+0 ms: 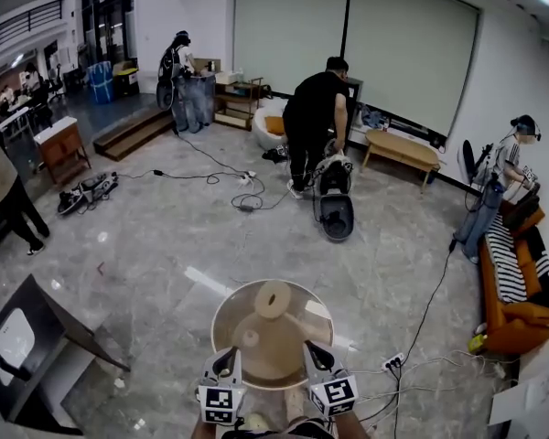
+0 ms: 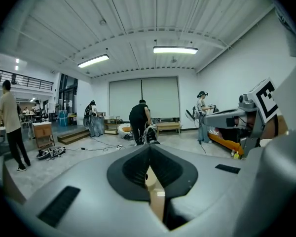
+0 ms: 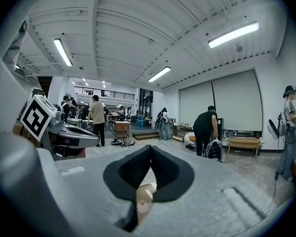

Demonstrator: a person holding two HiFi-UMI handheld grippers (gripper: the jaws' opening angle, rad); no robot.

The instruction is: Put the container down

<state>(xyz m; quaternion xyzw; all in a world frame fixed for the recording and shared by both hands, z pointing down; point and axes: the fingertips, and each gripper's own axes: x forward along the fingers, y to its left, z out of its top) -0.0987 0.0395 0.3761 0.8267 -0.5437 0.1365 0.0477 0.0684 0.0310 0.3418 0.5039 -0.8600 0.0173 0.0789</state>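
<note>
A round tan table [image 1: 233,314] stands just ahead of me in the head view. On it lie a tan ring-shaped piece [image 1: 273,298] and a smaller round tan piece [image 1: 249,338]; which of them is the container I cannot tell. My left gripper [image 1: 227,355] and right gripper [image 1: 313,347] hover side by side over the table's near edge, both shut and empty. In the left gripper view the jaws [image 2: 149,147] meet at the tips, with tan surface [image 2: 155,189] showing below them. The right gripper [image 3: 151,147] looks the same, its jaws closed above a tan round shape [image 3: 142,201].
A person in black [image 1: 316,122] bends over a dark suitcase [image 1: 335,210] across the room. Cables [image 1: 421,337] run over the marble floor to the right of the table. A dark angled board [image 1: 32,350] stands at left, an orange sofa [image 1: 517,291] at right.
</note>
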